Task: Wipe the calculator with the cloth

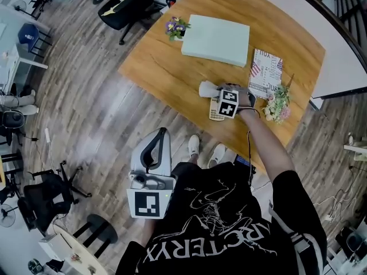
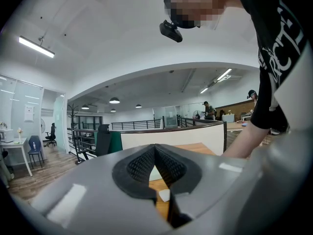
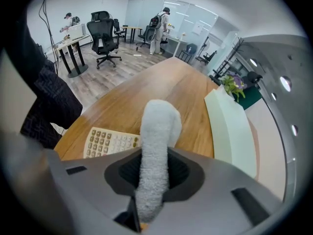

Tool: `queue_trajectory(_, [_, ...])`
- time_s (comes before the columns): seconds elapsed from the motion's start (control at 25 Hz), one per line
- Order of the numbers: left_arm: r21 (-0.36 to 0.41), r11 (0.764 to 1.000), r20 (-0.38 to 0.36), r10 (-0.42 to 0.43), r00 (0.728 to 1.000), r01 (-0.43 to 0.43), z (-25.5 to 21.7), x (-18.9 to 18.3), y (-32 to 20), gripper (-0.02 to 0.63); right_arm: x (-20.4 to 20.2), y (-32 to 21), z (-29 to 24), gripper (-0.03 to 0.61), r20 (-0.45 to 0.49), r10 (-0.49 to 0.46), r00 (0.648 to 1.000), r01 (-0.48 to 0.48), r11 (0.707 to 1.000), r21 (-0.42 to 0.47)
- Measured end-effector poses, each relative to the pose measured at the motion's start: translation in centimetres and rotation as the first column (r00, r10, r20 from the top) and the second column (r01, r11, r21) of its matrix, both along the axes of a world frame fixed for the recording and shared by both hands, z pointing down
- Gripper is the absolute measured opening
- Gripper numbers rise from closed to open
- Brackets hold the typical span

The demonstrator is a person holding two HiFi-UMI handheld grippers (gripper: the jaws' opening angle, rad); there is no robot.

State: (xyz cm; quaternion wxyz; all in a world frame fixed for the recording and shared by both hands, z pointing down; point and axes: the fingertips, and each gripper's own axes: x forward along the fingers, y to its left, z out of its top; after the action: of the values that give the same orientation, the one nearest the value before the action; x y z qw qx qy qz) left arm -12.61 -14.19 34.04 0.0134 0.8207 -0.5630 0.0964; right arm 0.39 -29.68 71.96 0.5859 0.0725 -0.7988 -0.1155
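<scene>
A beige calculator (image 1: 216, 112) lies near the front edge of the wooden table (image 1: 166, 67); in the right gripper view the calculator (image 3: 110, 142) shows just left of the jaws. My right gripper (image 1: 217, 92) hovers over the calculator's far end, shut on a rolled white cloth (image 1: 207, 89). That cloth (image 3: 155, 146) sticks out forward between the jaws of the right gripper (image 3: 154, 175). My left gripper (image 1: 161, 134) hangs low beside my body, off the table. Its jaws meet with nothing between them in the left gripper view (image 2: 155, 153).
A pale green flat box (image 1: 217, 39) and a small pot of purple flowers (image 1: 176, 27) sit at the table's far side. A flag-printed booklet (image 1: 265, 70) and a flower bunch (image 1: 277, 105) lie right of the calculator. Office chairs (image 1: 123, 7) stand on the floor beyond.
</scene>
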Motion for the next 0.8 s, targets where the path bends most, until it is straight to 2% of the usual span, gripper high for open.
queue_trajectory(0.52, [0.029,0.998,-0.028,0.052,0.998,-0.051,-0.1,1.2,-0.9,0.009,-0.3,8.4,0.1,0.089,-0.005,-0.107,0.994,0.106,0.991,-0.084])
queue_trajectory(0.8, [0.058,0.996,-0.04,0.073,0.997,-0.07,-0.7,1.8,-0.9,0.009,-0.8,13.3,0.0,0.089,0.017,-0.124,0.992,0.125,0.981,-0.146])
